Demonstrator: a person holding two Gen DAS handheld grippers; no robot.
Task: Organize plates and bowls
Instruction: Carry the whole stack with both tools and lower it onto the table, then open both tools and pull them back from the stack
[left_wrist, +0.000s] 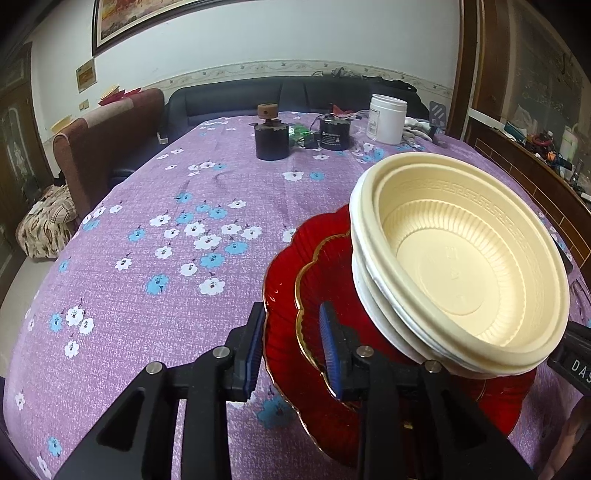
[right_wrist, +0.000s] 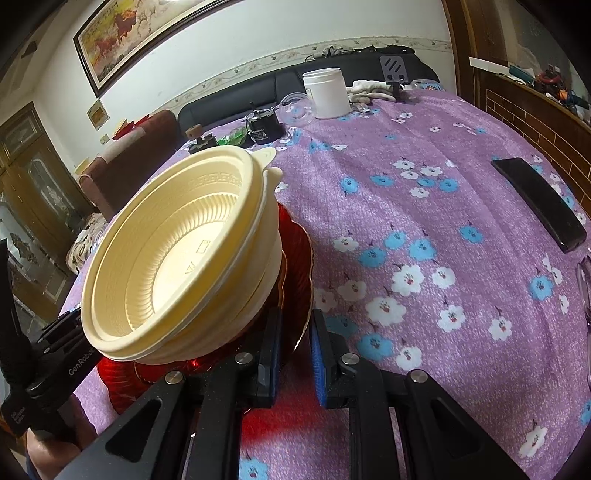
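Note:
A stack of cream plastic bowls (left_wrist: 461, 258) sits on red scalloped plates (left_wrist: 291, 306) with gold trim. The stack stands on the purple flowered tablecloth (left_wrist: 147, 221). My left gripper (left_wrist: 291, 350) straddles the left rim of the red plates, one finger outside and one inside; a gap shows between the pads and the rim. My right gripper (right_wrist: 295, 354) straddles the right rim of the red plates (right_wrist: 299, 266), with the bowls (right_wrist: 177, 258) at its left. Both look slightly open around the rim.
At the far end of the table stand a black jar (left_wrist: 271, 142), a black round device (left_wrist: 334, 133) and a white tub (left_wrist: 386, 118). A black phone (right_wrist: 539, 203) lies at the right. A sofa and a brown chair (left_wrist: 107, 136) stand beyond.

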